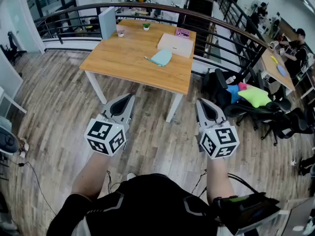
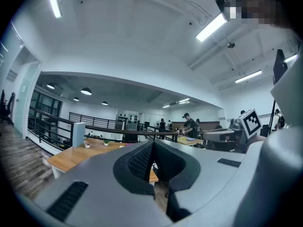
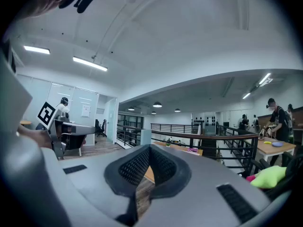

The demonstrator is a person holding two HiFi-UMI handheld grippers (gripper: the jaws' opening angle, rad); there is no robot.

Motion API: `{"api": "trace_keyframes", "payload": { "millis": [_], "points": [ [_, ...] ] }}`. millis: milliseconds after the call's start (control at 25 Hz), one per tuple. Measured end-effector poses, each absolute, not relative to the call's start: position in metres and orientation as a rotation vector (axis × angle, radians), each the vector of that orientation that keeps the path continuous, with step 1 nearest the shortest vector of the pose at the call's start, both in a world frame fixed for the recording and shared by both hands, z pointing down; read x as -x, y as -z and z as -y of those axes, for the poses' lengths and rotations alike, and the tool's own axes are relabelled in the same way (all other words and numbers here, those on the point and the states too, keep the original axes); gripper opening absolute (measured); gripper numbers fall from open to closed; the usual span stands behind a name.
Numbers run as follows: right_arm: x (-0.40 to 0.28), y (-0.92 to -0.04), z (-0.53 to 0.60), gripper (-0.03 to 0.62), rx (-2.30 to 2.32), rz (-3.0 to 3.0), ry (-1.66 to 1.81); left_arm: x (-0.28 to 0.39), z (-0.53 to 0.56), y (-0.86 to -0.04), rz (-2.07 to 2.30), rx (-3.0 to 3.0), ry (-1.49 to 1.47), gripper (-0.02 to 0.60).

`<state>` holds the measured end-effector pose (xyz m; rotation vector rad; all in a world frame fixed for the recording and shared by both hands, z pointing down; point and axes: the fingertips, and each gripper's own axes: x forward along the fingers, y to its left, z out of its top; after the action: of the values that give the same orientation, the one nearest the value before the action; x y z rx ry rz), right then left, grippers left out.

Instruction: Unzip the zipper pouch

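A light teal zipper pouch (image 1: 161,57) lies flat on the wooden table (image 1: 123,60), towards its right side, well ahead of both grippers. My left gripper (image 1: 130,98) is held level over the floor short of the table's front edge, shut with nothing in it. My right gripper (image 1: 202,103) is beside it at the same distance, also shut and empty. In the left gripper view its jaws (image 2: 152,167) meet, with the table (image 2: 71,157) beyond at the left. In the right gripper view the jaws (image 3: 149,167) are closed too, and the table (image 3: 180,148) shows small and far.
A flat white box (image 1: 175,45) with a pink book (image 1: 182,32) behind it lies on the table's far right. A small potted plant (image 1: 146,27) and a cup (image 1: 120,33) stand at the back. A curved black railing (image 1: 216,26) runs behind; office chairs with coloured cushions (image 1: 248,96) crowd the right.
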<state>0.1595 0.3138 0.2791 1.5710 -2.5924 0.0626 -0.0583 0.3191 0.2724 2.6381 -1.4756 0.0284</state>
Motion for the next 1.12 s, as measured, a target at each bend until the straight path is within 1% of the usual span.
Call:
{"api": "trace_keyframes", "payload": {
  "millis": [400, 840, 1120],
  "points": [
    [-0.153, -0.267, -0.308, 0.006, -1.577, 2.596, -0.011, 0.065, -0.315, -0.265, 1.563, -2.654, -0.076, 0.029],
    [-0.159, -0.268, -0.313, 0.008, -1.601, 2.599, -0.037, 0.081, -0.315, -0.267, 1.640, -2.599, -0.052, 0.029],
    [-0.161, -0.271, -0.313, 0.009, -1.588, 2.595, -0.035, 0.076, -0.313, -0.270, 1.649, -2.614, -0.071, 0.032]
  ]
}}
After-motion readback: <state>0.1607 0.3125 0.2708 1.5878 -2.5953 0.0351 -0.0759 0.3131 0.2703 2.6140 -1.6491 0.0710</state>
